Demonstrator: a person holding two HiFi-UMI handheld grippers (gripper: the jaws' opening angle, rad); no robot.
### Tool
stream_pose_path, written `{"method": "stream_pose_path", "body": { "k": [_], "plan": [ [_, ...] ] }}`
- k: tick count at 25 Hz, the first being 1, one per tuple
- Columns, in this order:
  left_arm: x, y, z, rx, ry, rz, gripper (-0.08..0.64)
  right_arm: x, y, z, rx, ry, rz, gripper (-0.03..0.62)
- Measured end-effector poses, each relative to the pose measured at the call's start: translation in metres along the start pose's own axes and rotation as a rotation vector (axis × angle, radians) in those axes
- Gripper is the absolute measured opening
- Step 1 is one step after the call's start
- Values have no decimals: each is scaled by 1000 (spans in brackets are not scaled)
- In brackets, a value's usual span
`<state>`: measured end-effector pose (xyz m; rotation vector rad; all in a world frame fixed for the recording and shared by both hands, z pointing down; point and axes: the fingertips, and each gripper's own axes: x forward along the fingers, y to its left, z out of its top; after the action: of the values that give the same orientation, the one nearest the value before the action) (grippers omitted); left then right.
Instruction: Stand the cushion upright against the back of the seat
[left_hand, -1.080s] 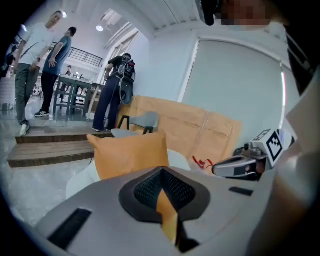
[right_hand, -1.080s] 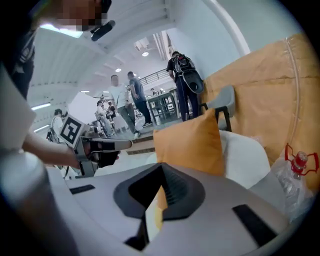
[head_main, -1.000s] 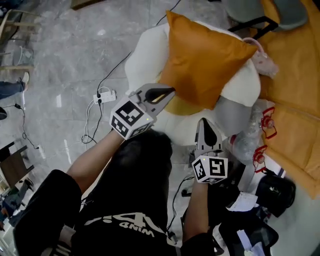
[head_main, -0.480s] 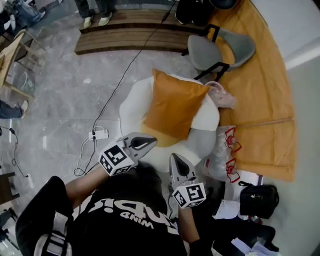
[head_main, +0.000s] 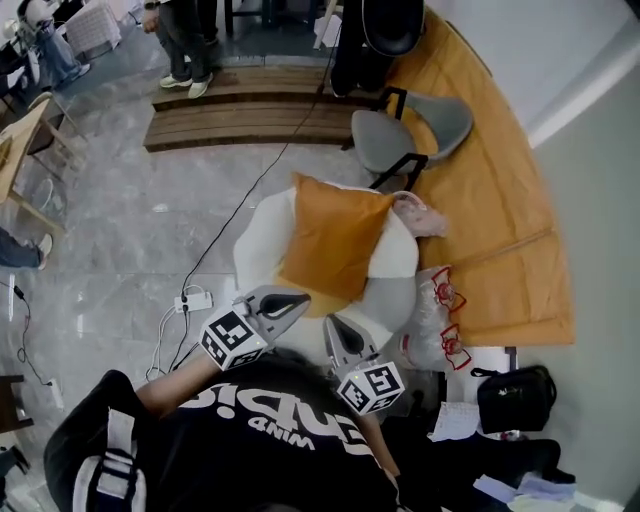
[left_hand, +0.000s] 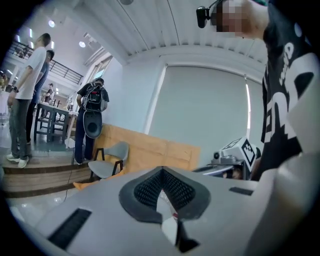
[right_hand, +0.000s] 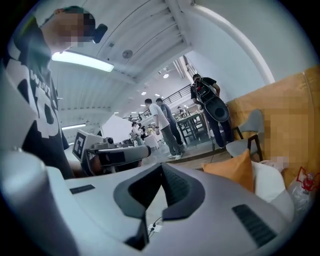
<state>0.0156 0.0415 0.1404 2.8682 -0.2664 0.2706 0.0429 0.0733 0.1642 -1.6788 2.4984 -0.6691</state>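
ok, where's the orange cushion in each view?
Head view: cushion at centre, on the white seat.
Left gripper view: not clearly in it; only an orange sliver at lower left.
Right gripper view: cushion right of centre.
Shared landmark: grey chair.

Black T-shirt (head_main: 262, 442) (white lettering) — left hand-held gripper (head_main: 299, 298), right hand-held gripper (head_main: 333, 323): grey.

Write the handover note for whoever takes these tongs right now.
Tongs: left tongs and right tongs are both shut and empty, held clear of the chair.
Things: the orange cushion stands on the white seat and leans against the backrest.
Done: the cushion looks placed upright.
Left: nothing obvious. Just check that it stays up.
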Motion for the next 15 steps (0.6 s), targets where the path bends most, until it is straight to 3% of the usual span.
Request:
{"method": "stream_pose_path", "body": {
  "k": [15],
  "plan": [
    [7,-10,9,-2,-31,-10,6,-10,1,3,-4,-1,18,20]
  ]
}}
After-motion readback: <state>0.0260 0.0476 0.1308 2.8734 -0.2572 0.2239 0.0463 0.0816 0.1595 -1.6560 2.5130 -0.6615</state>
